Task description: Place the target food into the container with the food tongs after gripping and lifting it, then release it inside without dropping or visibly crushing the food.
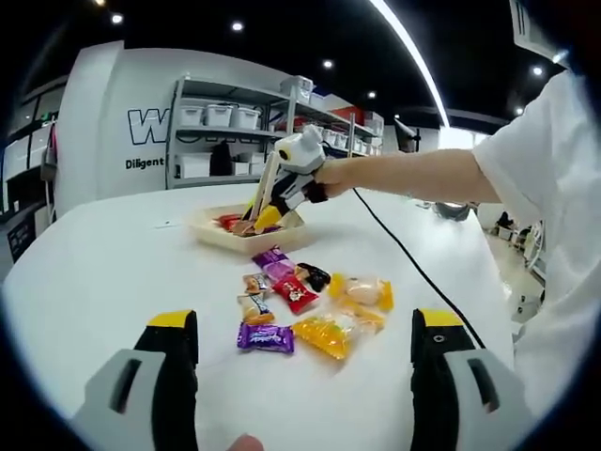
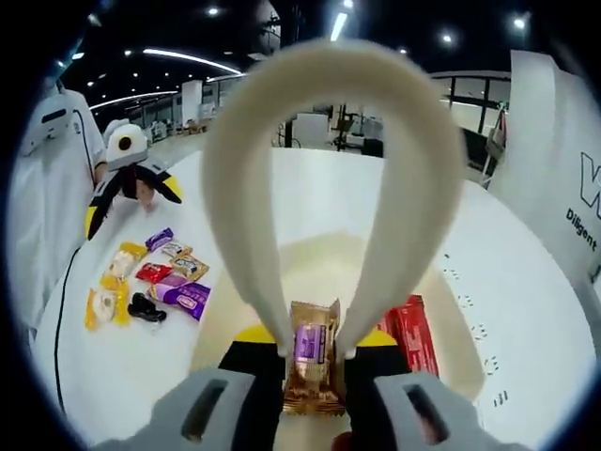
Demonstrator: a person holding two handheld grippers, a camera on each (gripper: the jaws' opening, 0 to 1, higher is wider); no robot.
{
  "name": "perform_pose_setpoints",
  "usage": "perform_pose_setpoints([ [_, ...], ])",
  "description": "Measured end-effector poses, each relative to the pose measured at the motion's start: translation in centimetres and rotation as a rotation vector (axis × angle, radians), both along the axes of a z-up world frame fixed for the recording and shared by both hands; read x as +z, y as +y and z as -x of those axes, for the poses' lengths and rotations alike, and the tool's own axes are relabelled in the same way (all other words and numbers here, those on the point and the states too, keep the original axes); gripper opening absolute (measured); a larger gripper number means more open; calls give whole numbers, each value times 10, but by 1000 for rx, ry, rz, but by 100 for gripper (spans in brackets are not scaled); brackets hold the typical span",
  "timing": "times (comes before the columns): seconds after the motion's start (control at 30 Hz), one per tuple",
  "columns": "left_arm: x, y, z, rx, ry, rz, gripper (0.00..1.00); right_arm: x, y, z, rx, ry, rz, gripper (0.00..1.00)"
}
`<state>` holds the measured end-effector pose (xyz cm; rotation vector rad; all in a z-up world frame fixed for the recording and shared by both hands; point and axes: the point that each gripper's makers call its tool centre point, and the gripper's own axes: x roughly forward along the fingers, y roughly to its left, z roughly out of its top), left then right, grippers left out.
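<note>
Snack in the tongs: a small gold-and-purple foil-wrapped snack packet (image 2: pixel 313 362) is pinched between the tips of the cream plastic food tongs (image 2: pixel 331 150), held over the pale shallow rectangular tray (image 2: pixel 324 258) that serves as the container.
Handling: I judge it light, with a slick, crinkly wrapper and a filling that could crush; the tips take it across its middle, a sound place for a gentle squeeze.
White round table (image 1: pixel 103 272): broad and bare around the tray and the loose snacks.
Tray contents: a red wrapped packet (image 2: pixel 413 334) lies just beside the held snack, so the release wants the free patch of tray floor.
Tongs: narrowed at the tips onto the snack, the looped handle clamped in the right gripper (image 2: pixel 310 352).
Loose pile: purple, red, orange and yellow wrapped snacks (image 1: pixel 305 305) lie on the table near the tray; a black cable (image 1: pixel 413 268) runs past them.
Left gripper (image 1: pixel 305 362): jaws wide apart, holding nothing, low over the table, well clear of the tray.
</note>
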<state>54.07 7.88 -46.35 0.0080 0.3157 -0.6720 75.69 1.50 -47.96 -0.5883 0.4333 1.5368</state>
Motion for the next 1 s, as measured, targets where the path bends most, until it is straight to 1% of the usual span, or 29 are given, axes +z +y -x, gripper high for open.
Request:
perform_pose_setpoints([
  [0.07, 0, 0, 0, -1, 1, 0, 92, -2, -1, -1, 9, -13, 8, 19],
  [0.27, 0, -2, 0, -5, 3, -4, 92, -1, -3, -5, 3, -17, 4, 20],
  [0.47, 1, -3, -1, -7, 2, -7, 92, 5, -3, -3, 8, -26, -1, 20],
  [0.67, 1, -3, 0, -8, 2, -9, 92, 4, -5, -5, 12, -46, 9, 20],
  [0.8, 0, -3, 0, -6, 3, -12, 92, 5, -6, -5, 11, -47, 7, 20],
  [0.9, 0, -3, 1, -6, 4, -10, 91, 7, -5, -3, 12, -43, 1, 21],
  [1.0, 1, -3, 1, -7, 3, -11, 91, 11, -5, -4, 14, -52, -1, 21],
])
